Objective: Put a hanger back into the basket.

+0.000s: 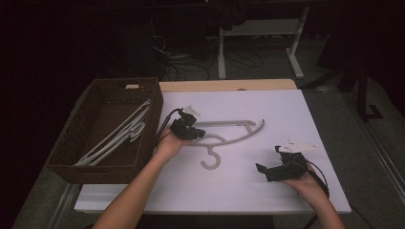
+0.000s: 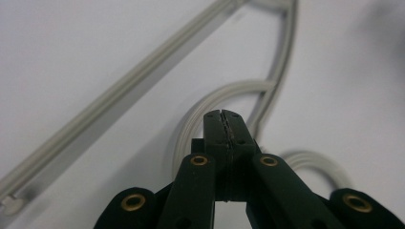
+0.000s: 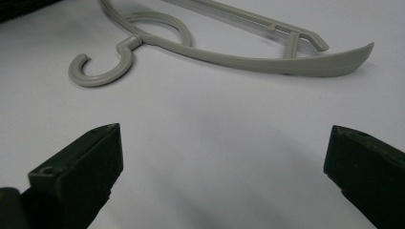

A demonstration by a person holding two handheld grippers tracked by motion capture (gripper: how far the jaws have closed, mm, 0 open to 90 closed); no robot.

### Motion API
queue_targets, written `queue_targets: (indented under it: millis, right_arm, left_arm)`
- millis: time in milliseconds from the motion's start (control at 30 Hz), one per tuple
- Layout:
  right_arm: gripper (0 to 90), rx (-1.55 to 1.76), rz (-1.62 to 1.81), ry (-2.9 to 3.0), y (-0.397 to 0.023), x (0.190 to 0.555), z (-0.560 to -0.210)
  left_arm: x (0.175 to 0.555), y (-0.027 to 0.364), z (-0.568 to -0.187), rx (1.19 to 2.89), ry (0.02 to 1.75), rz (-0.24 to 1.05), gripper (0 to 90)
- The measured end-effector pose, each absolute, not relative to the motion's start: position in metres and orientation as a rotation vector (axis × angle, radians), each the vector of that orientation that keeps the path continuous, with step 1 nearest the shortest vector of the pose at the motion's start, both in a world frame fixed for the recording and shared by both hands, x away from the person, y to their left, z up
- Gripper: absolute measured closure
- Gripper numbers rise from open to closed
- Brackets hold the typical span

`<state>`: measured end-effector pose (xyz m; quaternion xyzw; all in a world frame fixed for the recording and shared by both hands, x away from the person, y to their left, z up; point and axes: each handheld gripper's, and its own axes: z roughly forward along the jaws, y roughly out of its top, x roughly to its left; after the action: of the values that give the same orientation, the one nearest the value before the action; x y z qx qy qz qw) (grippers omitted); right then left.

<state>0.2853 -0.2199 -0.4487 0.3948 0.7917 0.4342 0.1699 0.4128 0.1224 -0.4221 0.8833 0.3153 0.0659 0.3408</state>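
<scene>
A grey plastic hanger (image 1: pixel 229 125) lies flat on the white table top, hook (image 1: pixel 210 160) toward me. My left gripper (image 1: pixel 191 133) is down on the hanger's neck, beside the small loop. In the left gripper view its jaws (image 2: pixel 223 117) stand shut, pads pressed together. The hanger's loop (image 2: pixel 200 112) curves just behind and under them, and I see nothing between the pads. My right gripper (image 1: pixel 268 160) rests in the hand at the near right. It is open, with bare table between its jaws (image 3: pixel 224 143) and the hanger (image 3: pixel 267 59) well ahead of them.
A dark wicker basket (image 1: pixel 102 167) stands at the table's left edge with pale hangers (image 1: pixel 119 136) lying in it. The white table top (image 1: pixel 267 109) ends at a wooden strip at the back. Desk legs and cables stand on the floor beyond.
</scene>
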Motion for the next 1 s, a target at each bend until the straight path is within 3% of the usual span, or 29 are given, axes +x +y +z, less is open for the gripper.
queue_targets:
  millis: [367,1000]
  right_arm:
    - [0.0,1.122,1.235,2.251,-0.220,0.285,-0.449]
    - [0.0,1.118,1.229,2.254,-0.219,0.286,-0.449]
  left_arm:
    - [0.415,0.118,-0.446,2.380,0.794,0.183,90.0]
    - [0.359,0.089,-0.449,2.395,0.589,-0.094,90.0]
